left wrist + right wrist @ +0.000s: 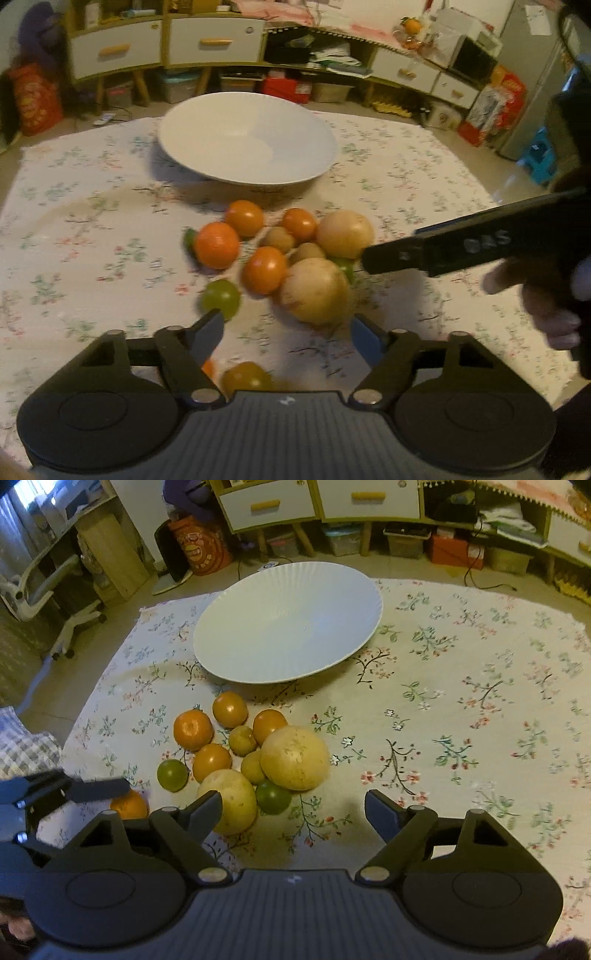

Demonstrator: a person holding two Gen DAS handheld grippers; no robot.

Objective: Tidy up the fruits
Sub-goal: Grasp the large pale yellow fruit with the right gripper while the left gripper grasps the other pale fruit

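Several fruits (236,753) cluster just ahead of both fingers, loose on the clothed worktop (461,701); round, firm and apt to roll, best pinched across their middles; left gripper (291,328) and right gripper (293,810) stand part-open, holding nothing; beyond lies the empty white plate (288,624), with bare cloth rightward.

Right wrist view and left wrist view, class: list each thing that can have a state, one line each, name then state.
white bowl: upright, empty.
fruit pile: loose on the tablecloth, none in the bowl.
left gripper: open, nothing gripped.
right gripper: open, nothing gripped.
cabinet drawers: shut.
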